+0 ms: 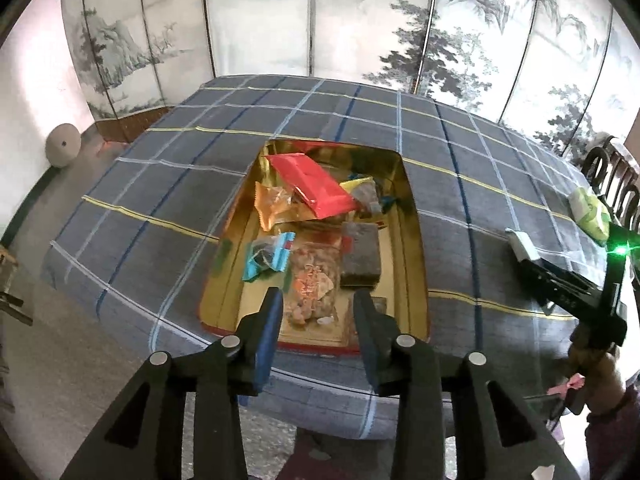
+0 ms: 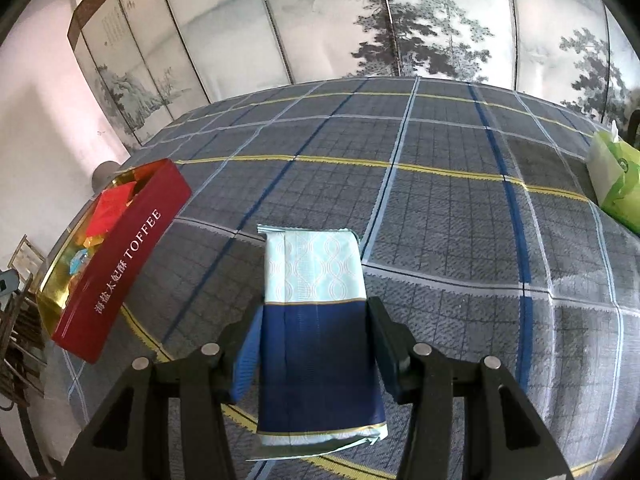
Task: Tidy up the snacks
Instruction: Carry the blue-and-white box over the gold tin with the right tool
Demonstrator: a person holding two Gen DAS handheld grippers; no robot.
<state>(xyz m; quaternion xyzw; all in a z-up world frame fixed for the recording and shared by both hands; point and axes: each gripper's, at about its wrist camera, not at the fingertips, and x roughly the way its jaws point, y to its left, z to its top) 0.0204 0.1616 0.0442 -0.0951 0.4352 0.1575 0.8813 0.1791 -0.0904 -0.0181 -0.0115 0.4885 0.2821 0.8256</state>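
Left gripper (image 1: 316, 304): jaws parted, nothing between them, low centre of its frame over one red tin (image 1: 412, 216) of mixed snacks. Right gripper (image 2: 314, 336): clamped on one blue-and-white packet (image 2: 316, 320), lower centre. One green pack (image 2: 612, 180) lies at the right edge.

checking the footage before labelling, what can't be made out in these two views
- Tin, left wrist view: the near end of the snack bag is cut off by the tin's edge.
- Pack, right wrist view: its sides are covered by the right tool.
- Green packet: cut off by the image edge.
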